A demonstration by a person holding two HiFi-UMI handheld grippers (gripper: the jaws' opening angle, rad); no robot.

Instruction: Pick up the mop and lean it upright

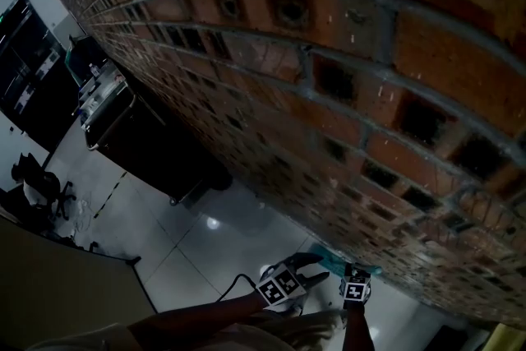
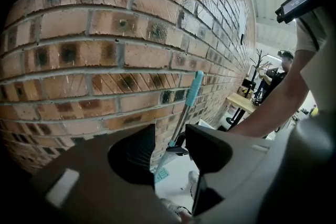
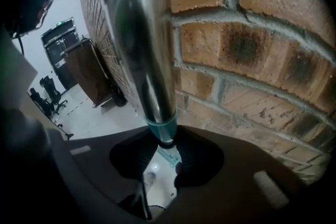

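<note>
**Mop held up by the brick wall, right tool on its shaft**

A brick wall (image 1: 329,94) fills most of the head view and runs away to the left. At its foot lies a pale, glossy tiled floor (image 1: 197,242). A black cabinet (image 1: 140,136) stands on that floor against the wall, well apart from the person.

The mop (image 2: 191,94) stands steeply upright just beside the bricks. Its teal grip is at the top and its metal shaft slants down towards the floor. Whether the grip touches the wall cannot be told. The teal mop head (image 3: 169,156) rests on the tiles near the foot of the wall.

The right tool (image 3: 167,152) is clamped on the shaft right under a teal collar, with the metal tube rising steeply out of its narrow gap.

The left tool (image 2: 170,144) has its jaws apart and grips nothing. The mop shaft shows beyond the gap, clear of both pads. In the head view both tools sit side by side, low and close to the wall.
</note>
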